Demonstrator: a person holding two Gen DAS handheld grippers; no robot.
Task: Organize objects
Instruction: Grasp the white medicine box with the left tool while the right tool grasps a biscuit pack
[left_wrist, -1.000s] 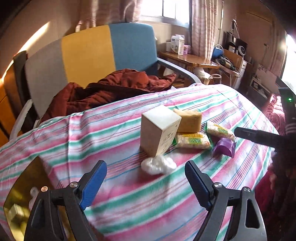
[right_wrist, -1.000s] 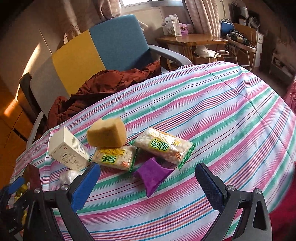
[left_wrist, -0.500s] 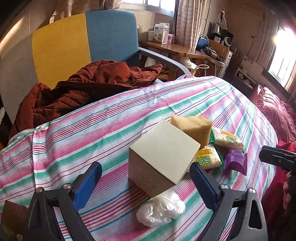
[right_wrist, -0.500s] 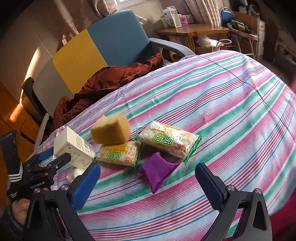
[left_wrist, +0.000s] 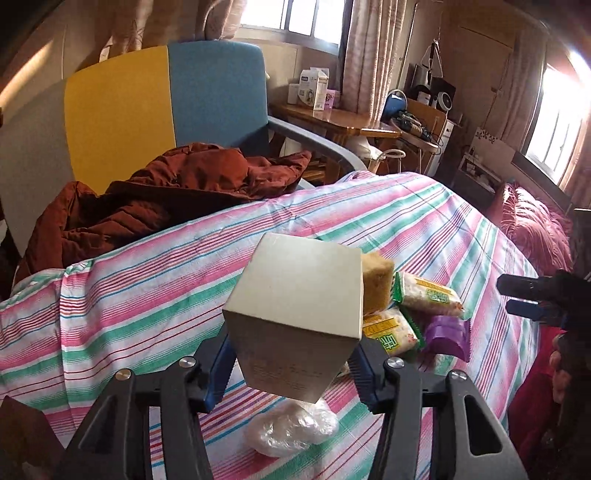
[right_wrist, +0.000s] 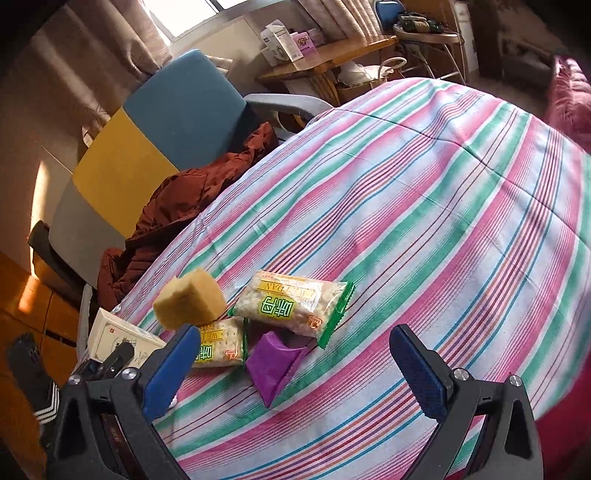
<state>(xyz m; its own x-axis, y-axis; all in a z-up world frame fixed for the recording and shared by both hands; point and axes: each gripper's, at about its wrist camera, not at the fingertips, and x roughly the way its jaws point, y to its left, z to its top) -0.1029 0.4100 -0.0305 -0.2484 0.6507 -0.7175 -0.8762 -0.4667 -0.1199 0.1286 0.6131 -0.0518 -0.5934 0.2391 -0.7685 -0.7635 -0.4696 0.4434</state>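
Note:
My left gripper (left_wrist: 291, 363) is shut on the beige carton box (left_wrist: 295, 306), its blue pads pressing both sides. The box also shows in the right wrist view (right_wrist: 118, 338) at far left with the left gripper on it. Beside it lie a yellow sponge (right_wrist: 188, 304), two snack packets (right_wrist: 291, 302) (right_wrist: 219, 347) and a purple pouch (right_wrist: 275, 360) on the striped cloth. A crumpled clear plastic bag (left_wrist: 291, 430) lies under the box. My right gripper (right_wrist: 291, 363) is open and empty, just in front of the purple pouch.
The striped tablecloth (right_wrist: 424, 206) covers a round table. A yellow-and-blue chair (left_wrist: 166, 107) with a rust-red jacket (left_wrist: 166, 195) stands behind the table. A wooden side table (left_wrist: 332, 122) with cartons is at the back. A red cushion (left_wrist: 535, 232) is at right.
My left gripper moved forward around the beige box and closed on it. My right gripper shifted slightly closer to the packets and stayed open.

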